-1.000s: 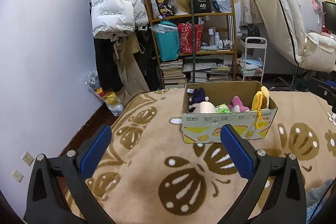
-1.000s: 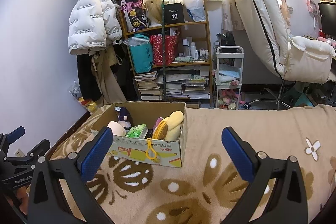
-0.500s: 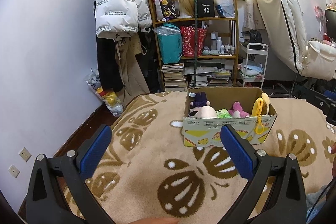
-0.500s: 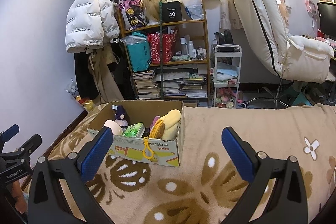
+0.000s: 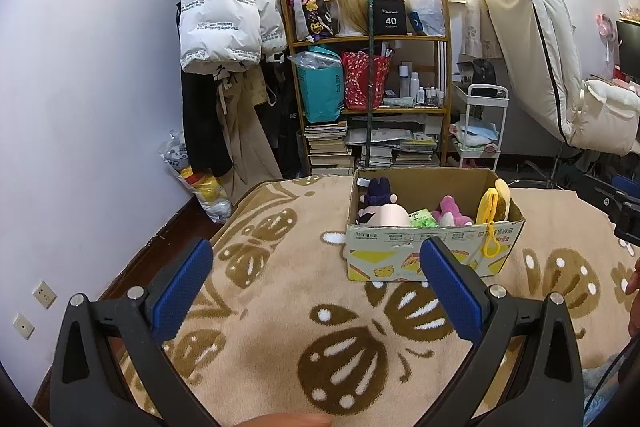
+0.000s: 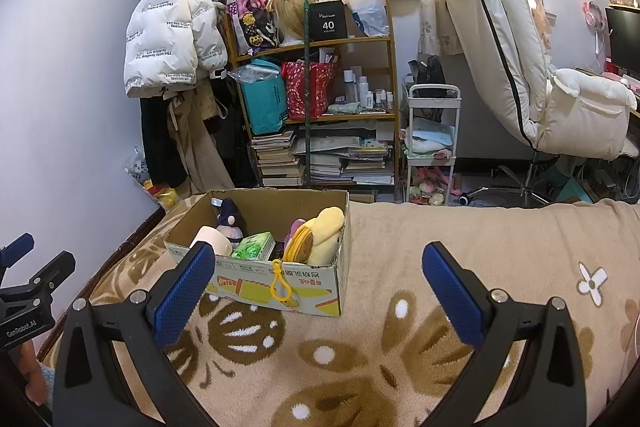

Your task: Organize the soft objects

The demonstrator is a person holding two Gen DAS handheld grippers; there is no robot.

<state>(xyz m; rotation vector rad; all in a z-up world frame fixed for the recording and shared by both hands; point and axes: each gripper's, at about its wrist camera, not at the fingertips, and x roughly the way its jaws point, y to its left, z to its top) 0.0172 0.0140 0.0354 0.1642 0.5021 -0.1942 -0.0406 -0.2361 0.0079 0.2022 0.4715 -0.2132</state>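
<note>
A cardboard box [image 5: 428, 259] [image 6: 280, 291] stands on a beige bed blanket [image 5: 280, 307] [image 6: 440, 267]. It holds soft toys: a purple doll [image 5: 378, 191] [image 6: 229, 217], a pink plush [image 5: 450, 213], a yellow plush [image 5: 494, 203] [image 6: 326, 239], a green packet [image 6: 254, 245] and a pale round toy [image 5: 386, 217]. A yellow clip [image 6: 280, 283] hangs over the box front. My left gripper [image 5: 316, 279] is open and empty, short of the box. My right gripper [image 6: 318, 281] is open and empty, with the box ahead to its left.
A wooden shelf [image 5: 370, 99] with bags and books stands beyond the bed. A white jacket [image 5: 224, 15] hangs on the left wall. A white cart [image 6: 432, 143] and a reclined cream chair [image 6: 520, 67] stand at the right. The bed's left edge drops to the dark floor [image 5: 168, 239].
Both grippers have drawn back and up a little from the box. Both stay open and empty. The toys in the box have not moved.
</note>
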